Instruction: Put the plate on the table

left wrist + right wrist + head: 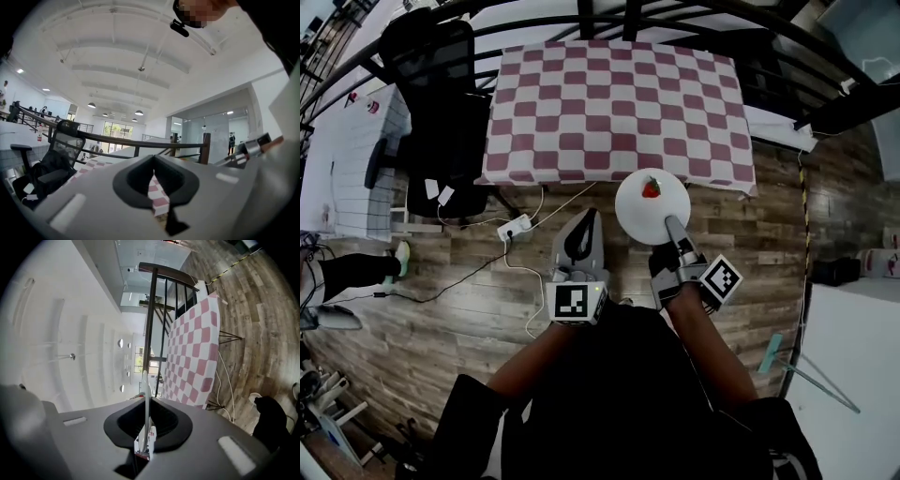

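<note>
A: Plate position?
B: Plate [642, 217] is in the air over the floor [469, 272], just short of the table's [609, 103] near edge. Not on the table yet. A small red item [652, 188] sits on its far side; I can't tell what it is.
A: Grip?
B: Right gripper [673, 225] is clamped on the near rim. The right gripper view shows the plate edge-on between its jaws. Left gripper [587, 217] is just beside it, jaws together and empty, clear of the plate.
</note>
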A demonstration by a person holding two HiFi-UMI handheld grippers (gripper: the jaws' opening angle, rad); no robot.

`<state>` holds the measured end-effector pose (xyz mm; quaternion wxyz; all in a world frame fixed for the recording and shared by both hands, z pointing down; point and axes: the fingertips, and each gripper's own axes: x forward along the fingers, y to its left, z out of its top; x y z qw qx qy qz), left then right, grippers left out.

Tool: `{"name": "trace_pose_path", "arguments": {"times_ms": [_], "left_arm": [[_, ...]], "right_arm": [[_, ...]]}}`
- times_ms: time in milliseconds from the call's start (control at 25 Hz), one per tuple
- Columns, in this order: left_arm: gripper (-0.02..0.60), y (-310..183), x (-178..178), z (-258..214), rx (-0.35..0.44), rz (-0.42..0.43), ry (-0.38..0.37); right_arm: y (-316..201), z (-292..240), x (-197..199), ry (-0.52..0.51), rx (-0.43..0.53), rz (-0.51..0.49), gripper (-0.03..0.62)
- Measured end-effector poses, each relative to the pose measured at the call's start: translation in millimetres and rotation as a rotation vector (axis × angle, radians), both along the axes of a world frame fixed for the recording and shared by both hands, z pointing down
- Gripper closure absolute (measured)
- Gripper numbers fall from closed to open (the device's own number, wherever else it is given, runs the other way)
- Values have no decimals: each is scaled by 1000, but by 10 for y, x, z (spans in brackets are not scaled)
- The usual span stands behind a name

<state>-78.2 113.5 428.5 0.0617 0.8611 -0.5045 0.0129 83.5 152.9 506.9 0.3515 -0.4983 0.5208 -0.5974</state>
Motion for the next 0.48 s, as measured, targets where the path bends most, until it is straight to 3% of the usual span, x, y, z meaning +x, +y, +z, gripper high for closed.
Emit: {"name": "trace_pose_path", "arguments": {"times_ms": [200,480], "left_arm": [[572,-505,-55,-89,-20,35,1],[572,-1105,-187,-152,14,81,-15]], "right_arm": [[-634,-171,-36,10,68,30,577],[-1261,-269,-96,-9,127,83,577]]}}
